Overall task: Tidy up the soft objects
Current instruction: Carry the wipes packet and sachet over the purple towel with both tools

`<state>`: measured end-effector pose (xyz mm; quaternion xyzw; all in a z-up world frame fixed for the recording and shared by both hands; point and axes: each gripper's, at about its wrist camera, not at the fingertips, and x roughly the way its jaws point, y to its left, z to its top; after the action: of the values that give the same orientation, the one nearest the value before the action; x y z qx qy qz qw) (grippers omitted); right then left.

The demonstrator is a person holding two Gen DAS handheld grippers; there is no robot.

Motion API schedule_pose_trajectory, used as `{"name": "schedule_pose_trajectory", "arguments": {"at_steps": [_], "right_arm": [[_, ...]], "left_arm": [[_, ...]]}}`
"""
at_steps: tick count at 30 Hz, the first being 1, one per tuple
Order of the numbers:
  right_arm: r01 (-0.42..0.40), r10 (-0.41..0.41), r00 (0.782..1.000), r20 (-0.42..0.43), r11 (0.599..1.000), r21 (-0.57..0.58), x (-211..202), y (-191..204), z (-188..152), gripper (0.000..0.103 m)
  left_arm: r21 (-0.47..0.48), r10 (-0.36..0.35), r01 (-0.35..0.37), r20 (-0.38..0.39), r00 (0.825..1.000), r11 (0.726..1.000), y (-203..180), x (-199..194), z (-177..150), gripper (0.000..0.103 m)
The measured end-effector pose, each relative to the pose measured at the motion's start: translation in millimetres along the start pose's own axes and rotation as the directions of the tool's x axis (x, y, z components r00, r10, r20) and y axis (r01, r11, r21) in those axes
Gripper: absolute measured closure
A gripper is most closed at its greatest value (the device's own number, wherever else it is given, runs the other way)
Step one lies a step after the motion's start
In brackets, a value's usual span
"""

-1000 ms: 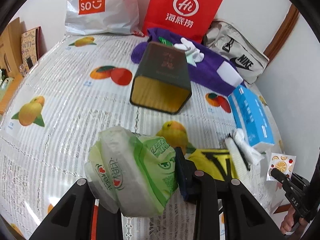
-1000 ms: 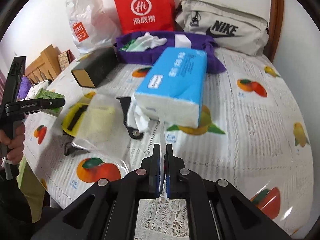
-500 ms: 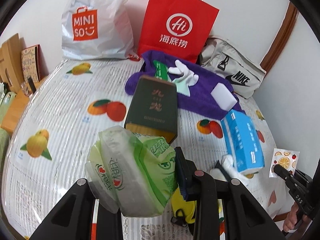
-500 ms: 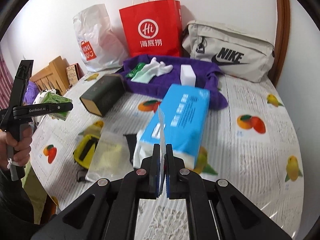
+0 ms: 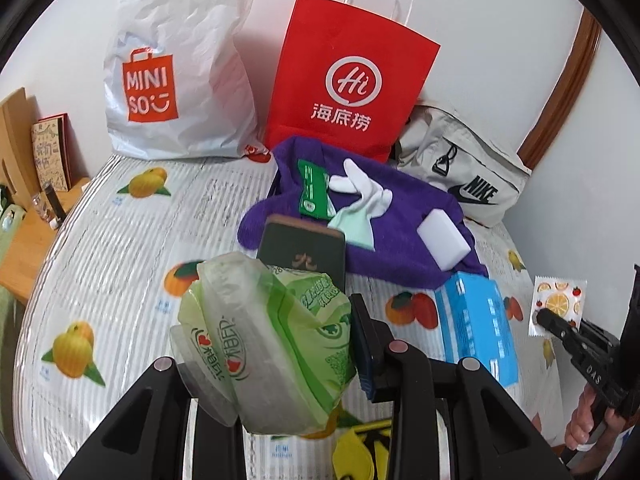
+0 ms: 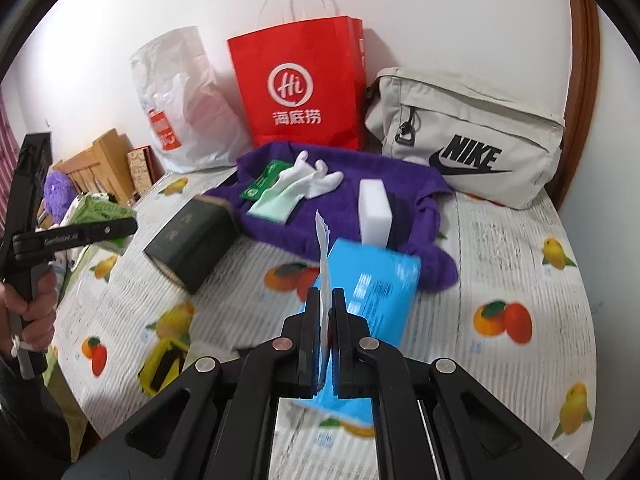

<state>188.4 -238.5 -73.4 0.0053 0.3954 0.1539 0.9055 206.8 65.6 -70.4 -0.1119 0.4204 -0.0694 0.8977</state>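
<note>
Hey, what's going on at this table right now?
A person is tidying soft items with a handheld gripper in each hand. The left gripper is clamped on a green tissue pack, held up over the fruit-print table. The right gripper pinches a small fruit-print sachet, above the blue tissue pack. Socks and a white sponge lie on the purple towel.

Two fisheye wrist cameras look forward and down along their grippers from above the near table edge toward the wall, both seeing the red paper bag (image 5: 352, 88) (image 6: 298, 88) and purple towel (image 5: 404, 236) (image 6: 340, 216).
</note>
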Motion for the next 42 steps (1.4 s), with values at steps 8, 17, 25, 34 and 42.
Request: {"name": "schedule_pose_trajectory", "arguments": {"at_steps": [8,17,25,34,42], "right_arm": [[0.015,-0.015,1.0,0.015,1.0,0.002,35.0,-17.4,54.4,0.098],[0.038,-0.038,0.999,0.003,0.999,-0.015,82.8,-38.4,104.6,0.098],[0.045,-0.043,0.998,-0.046,0.998,0.037,126.1,-69.8,127.6,0.098],[0.05,-0.04,0.993,-0.113,0.994,0.094,163.4,-97.2,126.7,0.098],[0.031,-0.011,0.979,-0.204,0.995,0.093,195.3,-100.3,115.9,0.098]], "left_arm": [[0.037,0.007,-0.007,-0.008,1.0,0.999,-7.8,30.0,36.9,0.073],[0.065,-0.012,0.014,-0.034,0.999,0.998,-19.8,72.1,73.9,0.073],[0.083,-0.054,0.059,-0.059,0.997,0.995,-36.4,110.0,102.8,0.073],[0.095,-0.066,0.072,-0.067,0.996,0.993,-54.7,141.0,124.9,0.073],[0.113,-0.036,0.048,-0.098,0.995,0.992,-50.6,156.2,120.9,0.073]]}}
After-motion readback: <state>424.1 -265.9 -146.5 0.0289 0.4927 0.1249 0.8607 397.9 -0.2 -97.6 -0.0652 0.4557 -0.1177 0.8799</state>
